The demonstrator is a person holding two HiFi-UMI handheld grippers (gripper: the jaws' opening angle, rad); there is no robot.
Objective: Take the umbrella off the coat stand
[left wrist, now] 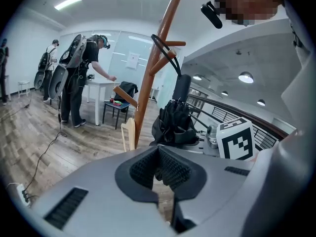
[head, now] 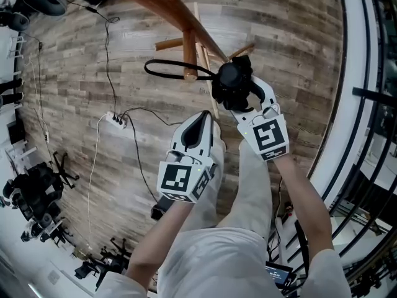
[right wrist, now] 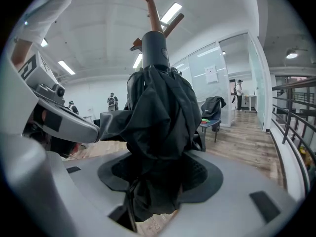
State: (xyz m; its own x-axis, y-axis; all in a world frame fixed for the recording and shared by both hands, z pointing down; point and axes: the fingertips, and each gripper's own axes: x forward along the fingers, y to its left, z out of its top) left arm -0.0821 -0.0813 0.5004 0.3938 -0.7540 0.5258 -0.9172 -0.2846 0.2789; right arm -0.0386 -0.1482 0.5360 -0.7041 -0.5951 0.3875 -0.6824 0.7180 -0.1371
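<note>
Up against the stand (head: 158,8), pinching the folded umbrella (head: 231,82) in the right gripper (head: 245,99), with jaws kept wide round the bunched black cloth just below the stubby handle. Hooked by its strap (head: 147,68) over a peg (head: 189,64), so not yet off. Beside and lower, holding nothing in the left gripper (head: 205,114), pressed together. Probably light enough for one claw, but soft where gripped: apt to give and slide over the ribs, and to sag or twist rather than follow stiffly. Slippery-looking fabric too, so worth a firm squeeze. Better to bite where the shaft backs the cloth, or to take the hard handle for a surer hold. Seems to need lifting until the strap clears the peg's tip, without tugging sideways against the stand.
</note>
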